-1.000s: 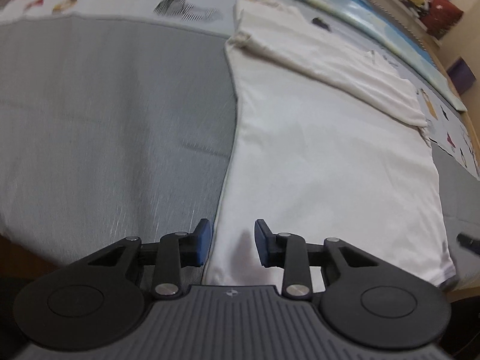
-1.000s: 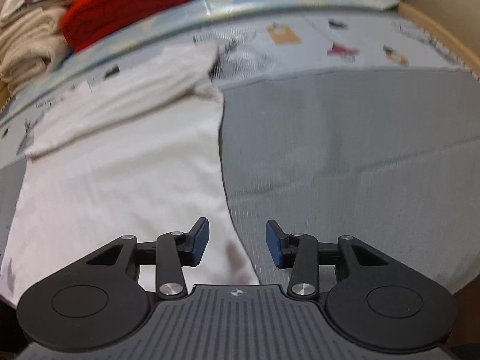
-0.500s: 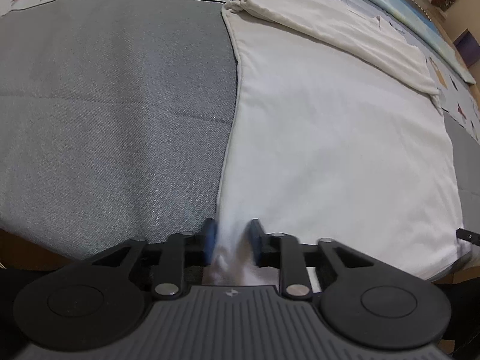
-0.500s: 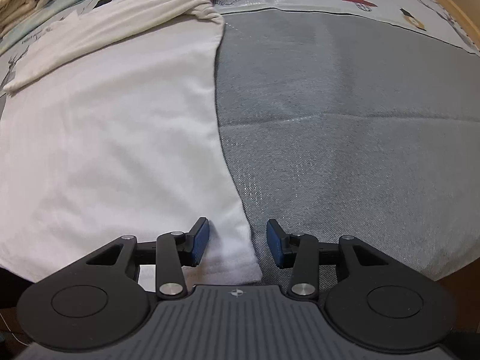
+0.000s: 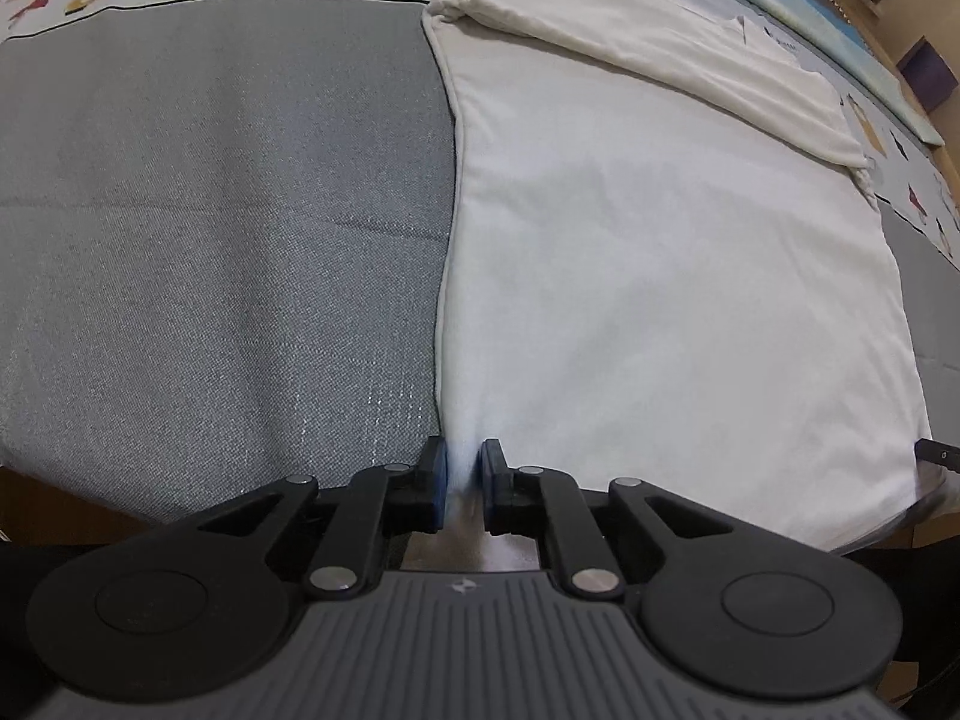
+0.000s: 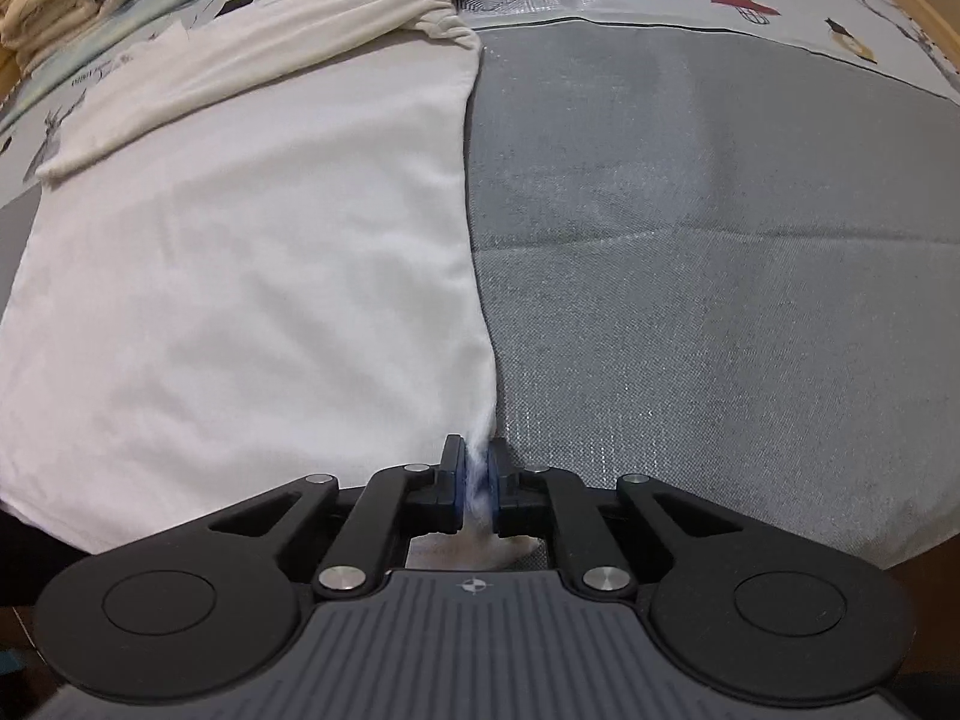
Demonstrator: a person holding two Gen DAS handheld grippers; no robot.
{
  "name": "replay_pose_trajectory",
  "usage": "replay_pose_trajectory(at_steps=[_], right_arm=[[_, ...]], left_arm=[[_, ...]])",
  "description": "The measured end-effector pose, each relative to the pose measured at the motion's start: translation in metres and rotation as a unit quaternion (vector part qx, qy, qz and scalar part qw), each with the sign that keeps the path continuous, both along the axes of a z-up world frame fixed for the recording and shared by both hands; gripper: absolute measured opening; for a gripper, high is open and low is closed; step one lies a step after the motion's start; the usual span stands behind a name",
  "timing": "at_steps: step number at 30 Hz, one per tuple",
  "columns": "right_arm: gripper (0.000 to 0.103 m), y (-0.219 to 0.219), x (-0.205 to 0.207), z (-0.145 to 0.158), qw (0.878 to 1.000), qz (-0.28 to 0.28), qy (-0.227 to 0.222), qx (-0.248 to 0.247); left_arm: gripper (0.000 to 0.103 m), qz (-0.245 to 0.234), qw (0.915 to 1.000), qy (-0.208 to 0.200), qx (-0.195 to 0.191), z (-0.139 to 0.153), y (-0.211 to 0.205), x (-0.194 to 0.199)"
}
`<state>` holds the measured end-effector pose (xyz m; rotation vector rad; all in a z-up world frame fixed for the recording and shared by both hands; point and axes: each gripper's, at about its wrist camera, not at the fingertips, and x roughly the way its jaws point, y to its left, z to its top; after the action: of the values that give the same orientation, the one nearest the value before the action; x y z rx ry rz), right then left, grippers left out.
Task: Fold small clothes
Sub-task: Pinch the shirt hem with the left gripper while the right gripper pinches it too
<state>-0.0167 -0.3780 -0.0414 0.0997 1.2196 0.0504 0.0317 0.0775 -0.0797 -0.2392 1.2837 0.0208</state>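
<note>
left gripper [image 5: 463, 483] pinching white garment [image 5: 660, 276] hem, right gripper [image 6: 475, 483] closing on it

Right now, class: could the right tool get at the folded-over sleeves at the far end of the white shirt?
Probably not as it stands. The right tool is closing on the near corner of the white shirt, so it is occupied. The sleeves lie uncovered at the far end, with only flat cloth between; it would have to let go first.

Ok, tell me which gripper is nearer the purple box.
Right, probably. The right gripper, jaws closing on the white shirt, sits on the side toward the purple box; the left gripper pinches the opposite hem corner, farther away.
</note>
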Motion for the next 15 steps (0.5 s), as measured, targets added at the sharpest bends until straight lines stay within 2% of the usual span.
replay_pose_trajectory(at_steps=[9, 15], right_arm=[[0.007, 0.0016, 0.0017, -0.0015, 1.000, 0.005, 0.001, -0.003], [0.006, -0.0036, -0.0003, 0.0048, 1.000, -0.006, -0.016, 0.009]], left_arm=[[0.008, -0.008, 0.9999, -0.003, 0.005, -0.0003, -0.0029, 0.0020], [0.009, -0.007, 1.0000, -0.002, 0.003, -0.0003, -0.0027, 0.0005]])
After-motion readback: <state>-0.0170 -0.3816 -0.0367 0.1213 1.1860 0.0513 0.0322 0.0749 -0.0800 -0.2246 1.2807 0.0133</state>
